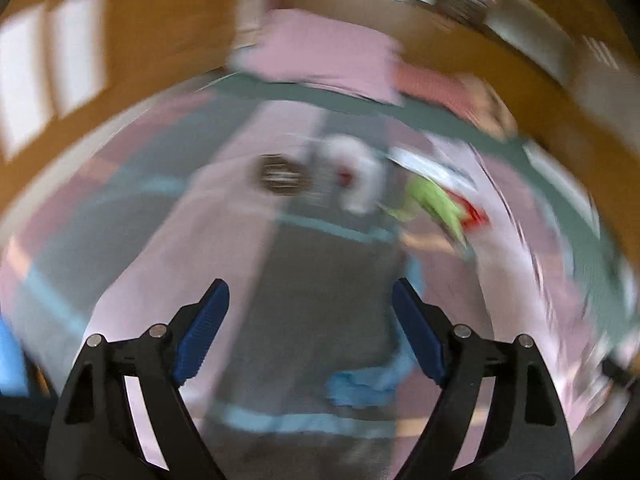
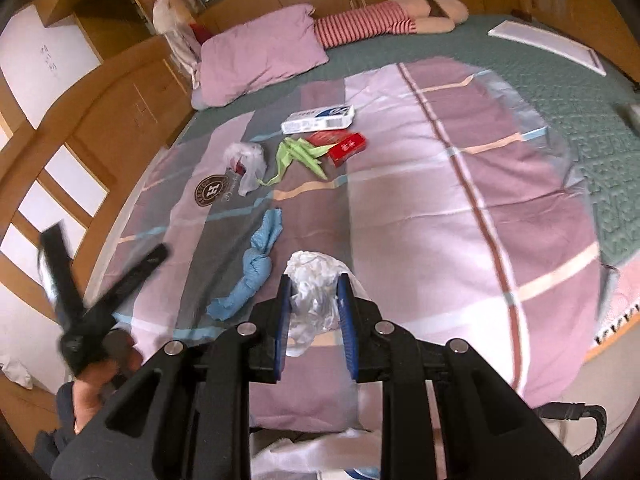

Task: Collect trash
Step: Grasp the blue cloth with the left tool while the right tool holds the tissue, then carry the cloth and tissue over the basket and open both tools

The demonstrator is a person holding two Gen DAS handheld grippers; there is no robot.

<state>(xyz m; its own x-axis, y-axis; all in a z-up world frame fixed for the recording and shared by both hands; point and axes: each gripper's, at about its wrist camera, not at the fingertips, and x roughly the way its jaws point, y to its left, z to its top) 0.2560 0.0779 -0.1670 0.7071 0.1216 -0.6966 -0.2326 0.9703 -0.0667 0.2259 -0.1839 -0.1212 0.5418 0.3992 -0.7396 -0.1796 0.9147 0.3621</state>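
Note:
My right gripper (image 2: 315, 286) is shut on a crumpled white plastic bag (image 2: 316, 280), held above the bed's near edge. My left gripper (image 1: 310, 296) is open and empty over the sheet; its view is blurred by motion. It also shows in the right wrist view (image 2: 108, 248) at the left, open. On the striped sheet (image 2: 440, 200) lie a twisted blue cloth (image 2: 252, 272), a clear bag with red inside (image 2: 246, 162), a green wrapper (image 2: 304, 154), a red box (image 2: 346, 148), a white box (image 2: 318, 119) and a round dark badge (image 2: 211, 191). The blue cloth (image 1: 364, 384) lies near my left gripper.
A pink pillow (image 2: 260, 54) and a striped doll (image 2: 372, 24) lie at the head of the bed. A white board (image 2: 548, 46) lies on the green cover at the far right. Wooden cabinets stand to the left. A white bag (image 2: 320, 456) hangs below my right gripper.

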